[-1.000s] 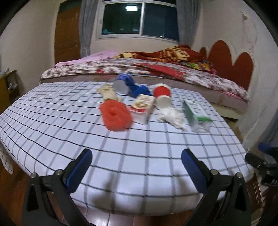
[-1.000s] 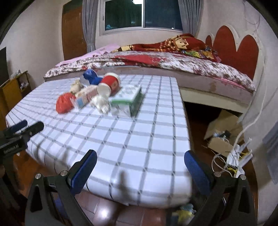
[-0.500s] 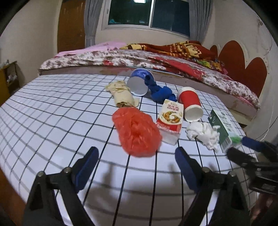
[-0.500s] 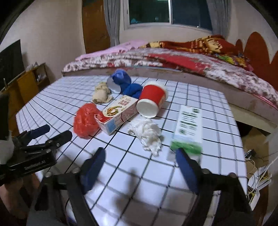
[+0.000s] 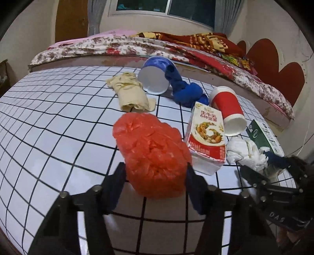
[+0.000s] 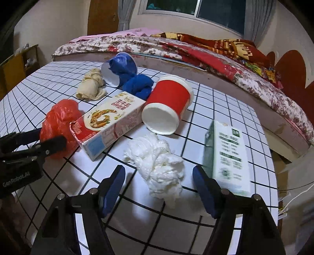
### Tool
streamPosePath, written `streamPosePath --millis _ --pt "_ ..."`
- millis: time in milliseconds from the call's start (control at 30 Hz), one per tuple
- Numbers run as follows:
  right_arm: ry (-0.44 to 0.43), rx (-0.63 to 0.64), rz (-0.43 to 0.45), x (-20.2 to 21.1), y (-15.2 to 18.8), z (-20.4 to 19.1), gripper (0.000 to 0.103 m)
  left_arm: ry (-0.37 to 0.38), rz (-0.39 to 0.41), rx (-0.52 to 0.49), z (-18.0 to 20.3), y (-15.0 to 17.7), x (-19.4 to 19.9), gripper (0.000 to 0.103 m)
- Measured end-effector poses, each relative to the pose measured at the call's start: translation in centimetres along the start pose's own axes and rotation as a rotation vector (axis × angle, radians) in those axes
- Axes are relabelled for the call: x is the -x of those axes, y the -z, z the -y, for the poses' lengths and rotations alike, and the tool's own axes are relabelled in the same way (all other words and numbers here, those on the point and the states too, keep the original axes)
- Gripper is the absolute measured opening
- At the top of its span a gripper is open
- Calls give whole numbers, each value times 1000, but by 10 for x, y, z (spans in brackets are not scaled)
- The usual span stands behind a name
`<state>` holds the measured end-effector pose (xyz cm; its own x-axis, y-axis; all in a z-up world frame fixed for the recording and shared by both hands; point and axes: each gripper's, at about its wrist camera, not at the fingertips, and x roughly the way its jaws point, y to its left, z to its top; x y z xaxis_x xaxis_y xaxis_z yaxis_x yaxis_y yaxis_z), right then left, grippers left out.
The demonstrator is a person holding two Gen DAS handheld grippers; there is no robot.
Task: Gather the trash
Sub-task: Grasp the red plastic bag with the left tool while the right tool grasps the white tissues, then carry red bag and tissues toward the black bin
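Trash lies on a checked table. A crumpled red plastic bag sits between the fingers of my left gripper, whose jaws stand open around it. A white tissue wad lies between the open fingers of my right gripper. The red bag also shows in the right wrist view, with the left gripper around it. A red-and-white carton, a red paper cup, a green carton, a blue cup, a blue cloth and a beige wad lie around.
A bed with a floral cover and red blanket stands right behind the table. A red headboard is at the right. A wooden door and a window are at the back. The table's right edge drops to the floor.
Both grippers have moved forward over the table. The left one now straddles the red bag and has narrowed. The right one now straddles the tissue wad.
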<state>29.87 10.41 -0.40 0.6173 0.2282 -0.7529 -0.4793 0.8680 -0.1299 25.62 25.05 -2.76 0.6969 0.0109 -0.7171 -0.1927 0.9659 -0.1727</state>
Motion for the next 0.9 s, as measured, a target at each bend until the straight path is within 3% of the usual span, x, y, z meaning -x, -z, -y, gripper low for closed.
streamPosePath --millis 67,167,200,233,300,600,900 --pt "29 8 -24 -7 1 -2 66 10 -8 0 -1 0 -1 47" --pt "10 -17 -28 -10 -2 1 56 24 -5 -10 -1 0 1 32" --pt "0 -11 -34 -10 -4 -1 48 29 -1 -17 -1 0 3 27" --pt "-15 -3 -43 -10 -5 -2 31 35 3 -24 0 0 6 25" --pt "-60 -10 -46 -6 -5 -4 30 36 17 -36 0 1 12 23" --pt "-135 -69 114 58 16 -1 30 33 125 -62 8 23 61 22" --pt "-102 -146 210 126 64 38 30 85 185 -95 44 57 99 22"
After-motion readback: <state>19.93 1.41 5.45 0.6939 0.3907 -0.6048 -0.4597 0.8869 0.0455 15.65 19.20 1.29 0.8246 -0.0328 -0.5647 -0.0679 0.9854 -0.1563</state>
